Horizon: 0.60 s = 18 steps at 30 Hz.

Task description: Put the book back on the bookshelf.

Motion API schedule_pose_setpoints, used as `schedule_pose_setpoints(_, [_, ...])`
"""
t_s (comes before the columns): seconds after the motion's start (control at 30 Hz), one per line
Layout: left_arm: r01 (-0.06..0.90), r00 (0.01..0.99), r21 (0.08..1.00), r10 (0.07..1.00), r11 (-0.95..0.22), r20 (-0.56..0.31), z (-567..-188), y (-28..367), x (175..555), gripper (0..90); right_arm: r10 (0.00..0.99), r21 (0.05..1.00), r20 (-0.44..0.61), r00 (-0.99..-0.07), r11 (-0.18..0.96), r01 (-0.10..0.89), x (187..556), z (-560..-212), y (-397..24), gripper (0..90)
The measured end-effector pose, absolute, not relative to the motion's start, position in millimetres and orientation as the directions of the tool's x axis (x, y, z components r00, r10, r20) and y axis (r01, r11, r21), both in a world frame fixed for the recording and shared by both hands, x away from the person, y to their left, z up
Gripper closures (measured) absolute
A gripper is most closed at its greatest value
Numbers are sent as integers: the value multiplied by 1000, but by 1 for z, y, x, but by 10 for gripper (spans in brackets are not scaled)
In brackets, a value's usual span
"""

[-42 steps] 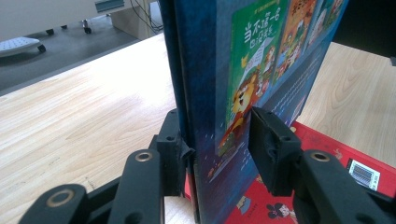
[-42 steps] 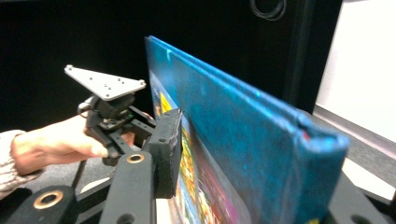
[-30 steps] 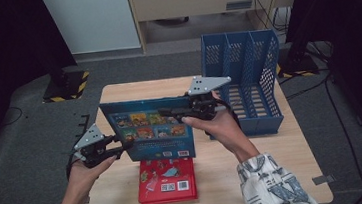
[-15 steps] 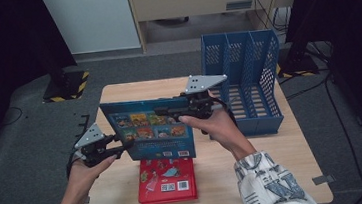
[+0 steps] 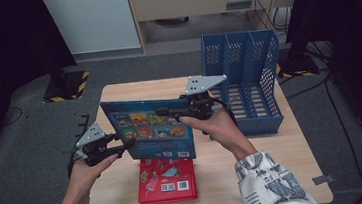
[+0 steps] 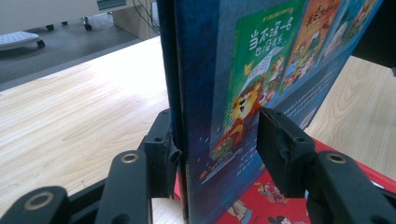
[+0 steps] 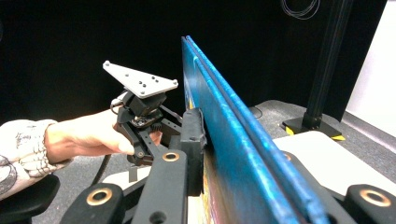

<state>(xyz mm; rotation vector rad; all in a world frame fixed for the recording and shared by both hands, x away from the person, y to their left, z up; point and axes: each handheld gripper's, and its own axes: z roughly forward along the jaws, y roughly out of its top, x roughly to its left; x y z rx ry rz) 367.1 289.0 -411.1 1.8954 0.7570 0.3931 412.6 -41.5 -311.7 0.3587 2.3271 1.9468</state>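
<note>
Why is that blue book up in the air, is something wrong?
Nothing looks broken or spilled. The blue book stands tilted above the table, held between the left gripper and right gripper. The red book lies flat below it.

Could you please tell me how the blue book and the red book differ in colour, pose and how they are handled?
The blue book has a blue cover; the red book a red one. The blue book is lifted on edge above the table; the red book lies flat on it. The blue book sits between the jaws of the left gripper and right gripper; the red book is untouched. Both have cartoon covers.
</note>
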Motion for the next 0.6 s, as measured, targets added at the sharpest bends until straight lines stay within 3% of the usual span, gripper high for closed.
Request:
schedule_pose_setpoints(0.43, [341,730,905,679,-253,-85,-412,287,370,438,217,984,64,-974,151,98,409,-313,-43,824])
schedule_pose_setpoints(0.6, [342,698,913,710,-221,-89,-412,292,369,309,240,984,61,-969,148,98,407,-313,-43,828])
